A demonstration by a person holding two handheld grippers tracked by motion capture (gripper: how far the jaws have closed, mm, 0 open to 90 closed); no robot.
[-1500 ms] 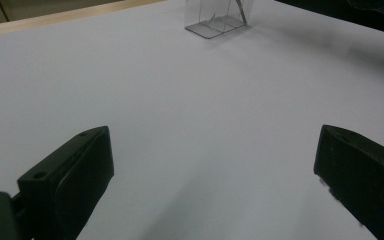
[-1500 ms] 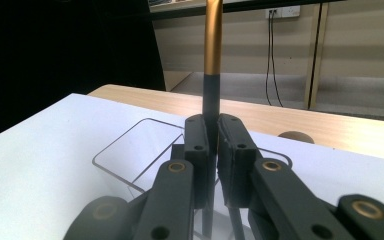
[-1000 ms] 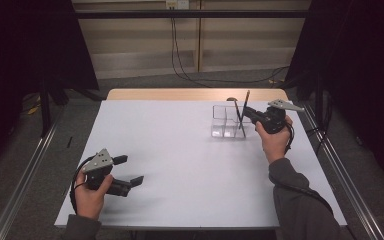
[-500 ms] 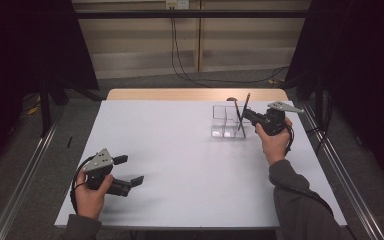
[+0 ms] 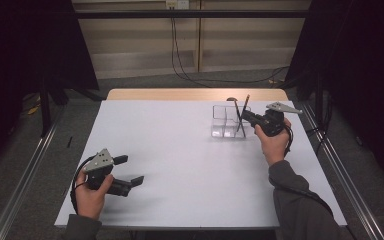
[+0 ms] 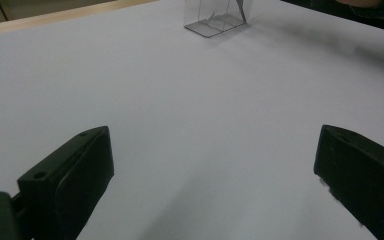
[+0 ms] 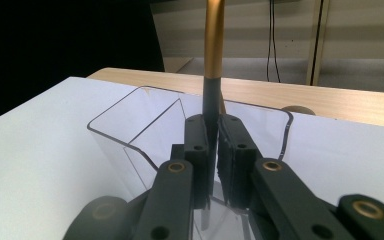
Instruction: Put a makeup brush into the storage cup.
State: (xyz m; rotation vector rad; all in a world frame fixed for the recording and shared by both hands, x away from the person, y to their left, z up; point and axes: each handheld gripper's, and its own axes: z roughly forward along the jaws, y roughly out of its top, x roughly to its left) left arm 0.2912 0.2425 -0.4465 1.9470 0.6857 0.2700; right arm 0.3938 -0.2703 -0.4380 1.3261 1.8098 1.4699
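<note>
- Two hand-held black grippers are on the scene, one in each of your hands, over one white-covered table [image 5: 180, 150].
- Your right gripper [image 5: 246, 117] sits at the upper right of the high view, jaws pressed together on one slim black pen with a gold upper section [image 7: 213, 60].
- One pen is all you hold; it stands nearly upright, tilted a little, with its lower end inside the clear plastic organizer box [image 5: 226, 121].
- One organizer shows, just left of your right gripper in the high view; it is split into compartments, though how many I cannot tell, nor which one the pen stands in.
- In the right gripper view the pen rises from the frame's middle to its top edge, with the box's curved clear rim [image 7: 130, 107] behind and around it.
- Your left gripper [image 5: 129, 171] rests at the lower left of the high view, jaws wide apart with nothing between them, well apart from the organizer.
- In the left gripper view the organizer [image 6: 215, 20] sits at the top centre, far across bare tabletop.
</note>
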